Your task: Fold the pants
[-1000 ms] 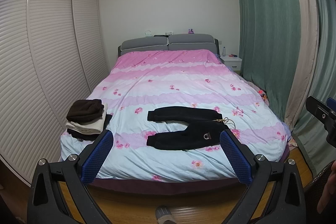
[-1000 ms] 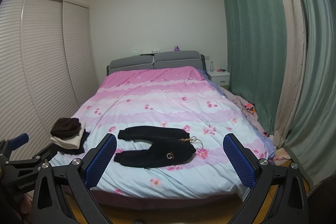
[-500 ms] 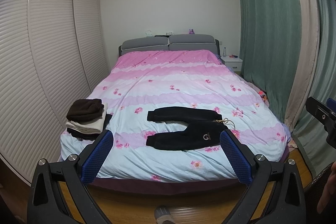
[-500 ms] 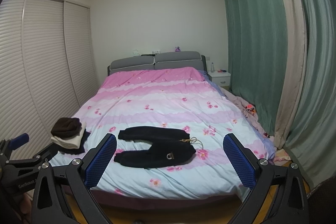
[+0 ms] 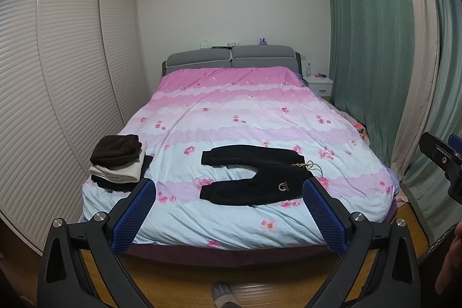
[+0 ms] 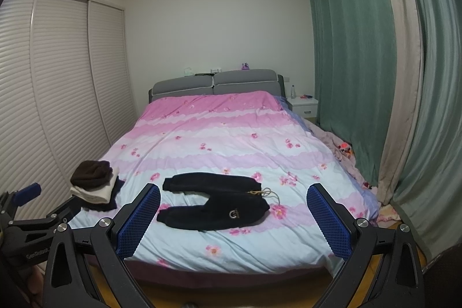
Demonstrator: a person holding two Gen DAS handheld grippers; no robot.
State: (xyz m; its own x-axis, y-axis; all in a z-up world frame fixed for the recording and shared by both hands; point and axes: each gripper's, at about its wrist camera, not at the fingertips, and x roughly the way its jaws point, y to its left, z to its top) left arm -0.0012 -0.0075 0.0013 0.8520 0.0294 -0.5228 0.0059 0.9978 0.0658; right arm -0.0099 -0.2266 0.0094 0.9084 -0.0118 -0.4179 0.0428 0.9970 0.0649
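1. The pants (image 5: 254,175) lie flat and unfolded near the foot of the bed (image 5: 248,221), on the flowered quilt, waistband to the right with its drawstring trailing, both legs running left and spread apart in a V.
2. Nothing is touching them; this looks like the opening step, lining up before the first grab.
3. The left gripper (image 5: 228,210) hangs short of the bed edge, jaws released wide, nothing between the blue pads.
4. The right gripper (image 6: 234,217) is held back the same way, spread apart and empty, the pants framed between its pads.
5. A stack of folded clothes (image 5: 119,160) sits at the bed's left corner, well apart from the pants.
6. Next move, by my reading: both grippers go forward over the edge, one to the waistband, one to a leg cuff, so one leg can fold onto the other.
7. Mind the loose drawstring; thick soft fabric may bunch.
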